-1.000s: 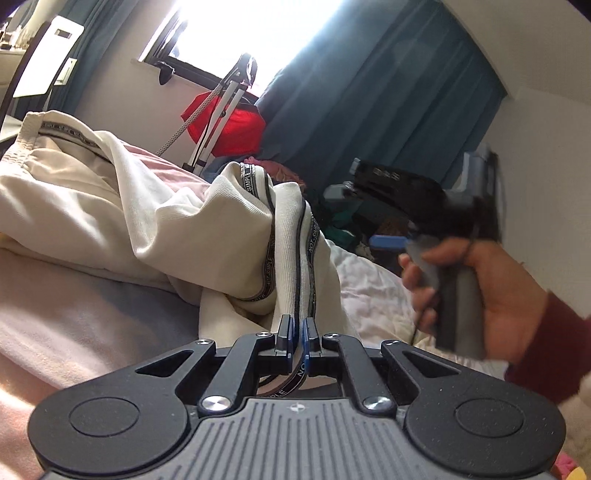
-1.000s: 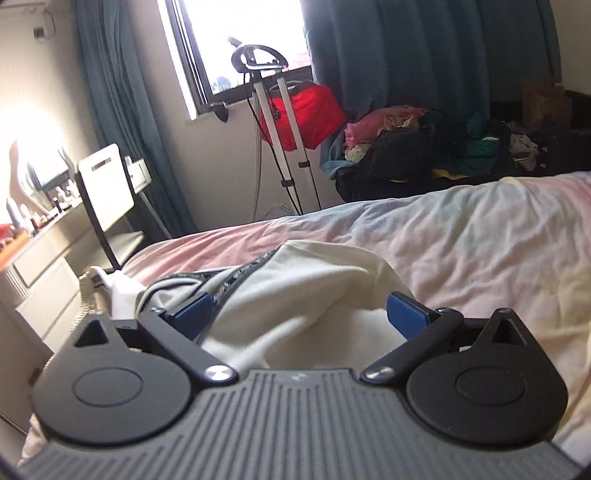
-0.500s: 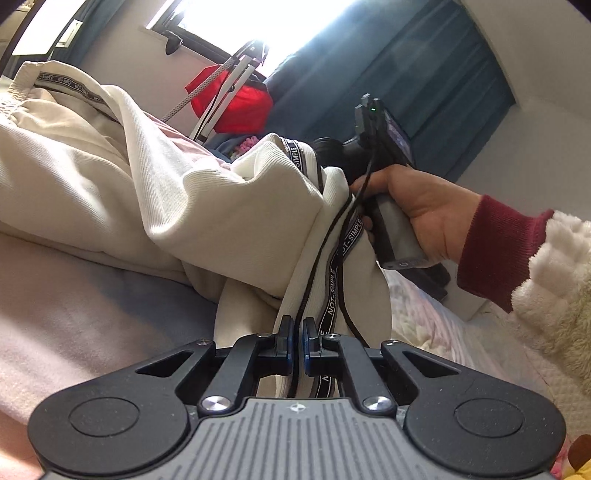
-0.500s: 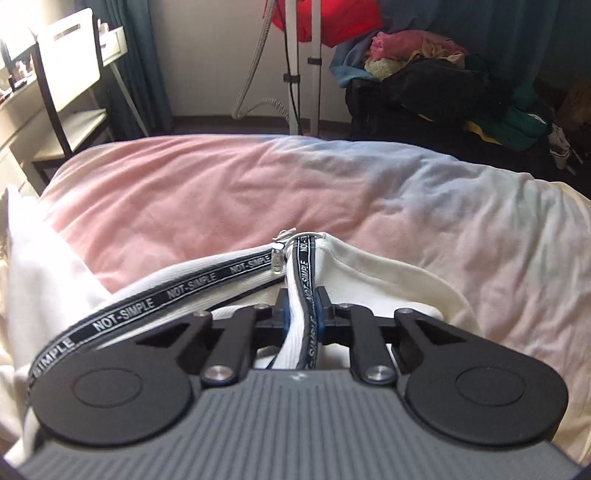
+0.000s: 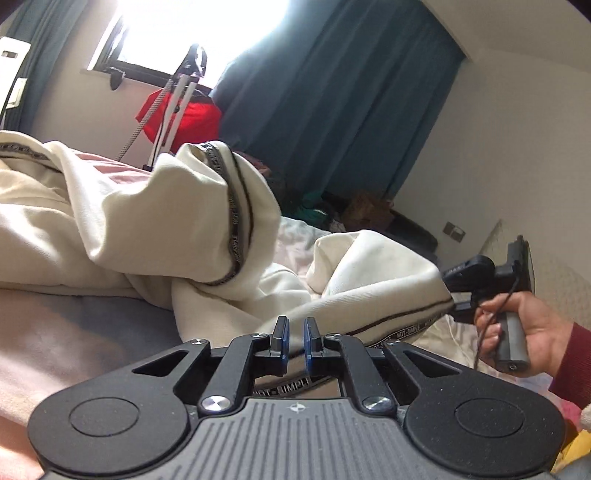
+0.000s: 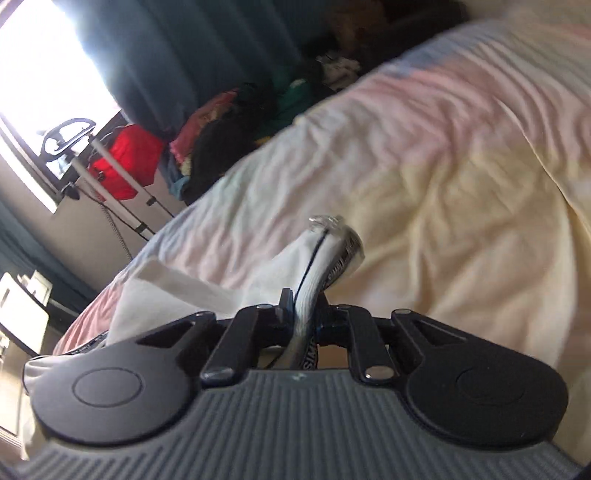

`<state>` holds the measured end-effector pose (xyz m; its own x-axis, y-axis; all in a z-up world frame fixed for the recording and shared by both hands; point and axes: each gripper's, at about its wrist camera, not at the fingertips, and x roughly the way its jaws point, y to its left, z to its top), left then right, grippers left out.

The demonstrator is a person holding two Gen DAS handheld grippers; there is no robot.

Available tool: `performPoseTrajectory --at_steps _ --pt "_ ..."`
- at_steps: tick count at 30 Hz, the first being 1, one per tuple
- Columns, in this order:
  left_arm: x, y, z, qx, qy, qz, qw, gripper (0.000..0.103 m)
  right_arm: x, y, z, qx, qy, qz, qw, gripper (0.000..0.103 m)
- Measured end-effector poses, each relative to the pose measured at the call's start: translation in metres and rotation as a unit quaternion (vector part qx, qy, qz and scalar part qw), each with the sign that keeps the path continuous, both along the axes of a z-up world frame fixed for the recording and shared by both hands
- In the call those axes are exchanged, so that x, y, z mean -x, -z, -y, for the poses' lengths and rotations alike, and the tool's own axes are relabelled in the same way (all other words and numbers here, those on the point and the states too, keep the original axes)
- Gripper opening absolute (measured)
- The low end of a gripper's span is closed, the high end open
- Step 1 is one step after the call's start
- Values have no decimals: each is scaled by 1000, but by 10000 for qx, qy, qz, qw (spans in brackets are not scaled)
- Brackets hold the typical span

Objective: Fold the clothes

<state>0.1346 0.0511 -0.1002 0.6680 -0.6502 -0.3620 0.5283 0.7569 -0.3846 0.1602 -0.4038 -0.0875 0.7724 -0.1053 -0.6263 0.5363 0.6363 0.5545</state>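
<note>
Currently, per view:

Garment: cream jacket (image 5: 155, 221) with black lettered trim, bunched on the bed (image 5: 74, 332); one part is heaped up at left, another part is stretched out to the right between the two grippers.

Left gripper (image 5: 294, 343): blue-padded fingers (image 5: 282, 341) nearly together with a narrow gap; the trimmed hem runs under and behind them. Cannot tell whether they pinch the cloth or just sit over it.

Right gripper (image 6: 303, 308): fingers clamped on a fold of the jacket's zip edge; the cloth stands up between them, with the metal zip pull (image 6: 325, 220) at the top of the fold. In the left wrist view the same gripper (image 5: 456, 301) holds the taut end of the hem off to the right.

Right hand (image 5: 524, 332): wrapped around the right gripper's handle, dark red sleeve (image 5: 576, 365) at the wrist, a thin cable running past the fingers.

Bedding: pink, pale blue and yellowish quilt, creased; right wrist view is motion-blurred.

Containers: no real bin or basket seen. Dark heap (image 6: 236, 140) by the curtain (image 5: 332, 110) holds mixed clothes, pink, green and black; cannot tell what it sits in.

Background: red bag (image 6: 125, 162) on a metal stand (image 5: 177, 107) under the bright window (image 5: 192, 29).
</note>
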Motion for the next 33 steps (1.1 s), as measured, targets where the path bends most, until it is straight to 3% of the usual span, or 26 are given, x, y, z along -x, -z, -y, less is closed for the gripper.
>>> performPoseTrajectory --at_steps 4,8,12,16,19,23,25,28,31,33 --pt "24 -1 10 -325 56 13 9995 7 59 30 25 -1024 65 345 9941 14" --pt "35 -7 14 -631 -68 -44 9980 7 95 27 31 -1488 21 1024 9835 14" --pt "31 -16 3 -438 -296 -151 9985 7 113 35 42 -1812 233 1171 9762 14" --pt "33 -17 -7 -323 -501 -339 9976 7 132 48 57 -2204 867 1409 9613 15" --pt "35 -16 -11 -276 -564 -426 9971 7 152 37 61 -2000 1332 2058 9487 15" --pt "37 -14 -17 -213 -648 -542 9962 7 169 11 64 -1049 1595 2760 9420 14" --pt "37 -13 -19 -182 -690 -600 9956 7 170 13 69 -982 1710 2681 9430 14" --pt "35 -10 -20 -121 -716 -716 9948 9 171 35 78 -1587 2206 2086 9395 16" --pt "33 -7 -22 -60 -742 -832 9937 10 169 60 85 -2307 2455 1615 9276 17" --pt "32 -7 -23 13 -772 -927 9927 11 162 71 90 -2831 2282 1575 9181 43"
